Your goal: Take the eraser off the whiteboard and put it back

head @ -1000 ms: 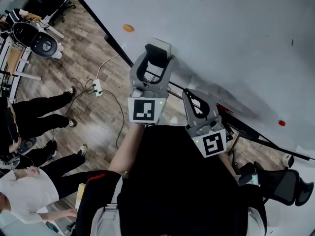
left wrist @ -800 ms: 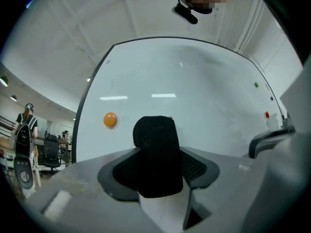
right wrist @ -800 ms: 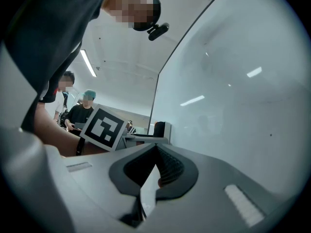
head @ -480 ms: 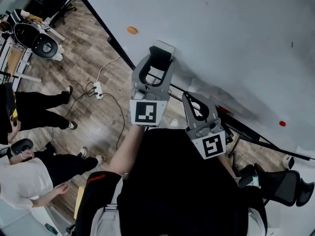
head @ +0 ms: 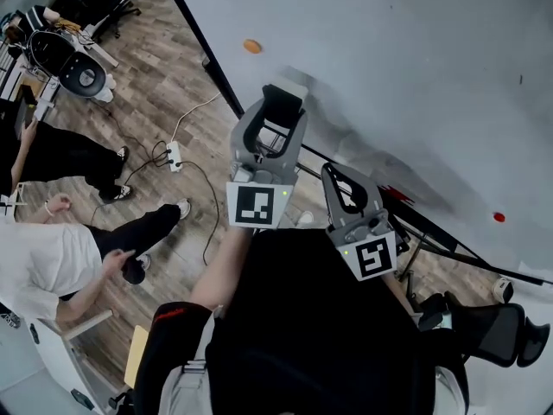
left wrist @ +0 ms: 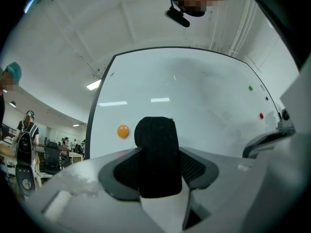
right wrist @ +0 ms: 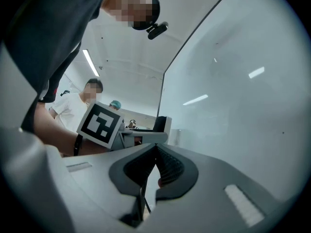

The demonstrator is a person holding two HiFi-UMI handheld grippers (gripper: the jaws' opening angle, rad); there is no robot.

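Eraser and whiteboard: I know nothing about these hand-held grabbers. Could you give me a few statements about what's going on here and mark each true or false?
1. The eraser sits between the left gripper's jaws. True. The jaws have just been closing on it, and the pads now press its sides.
2. The right gripper holds a marker pen. False. Its jaws are together with nothing between them.
3. A round orange magnet is on the whiteboard. True.
4. The eraser's felt is red. False. The felt is black, on a white body.
5. Nobody else is around. False. Other people, such as a person in a white shirt, are on the wooden floor.
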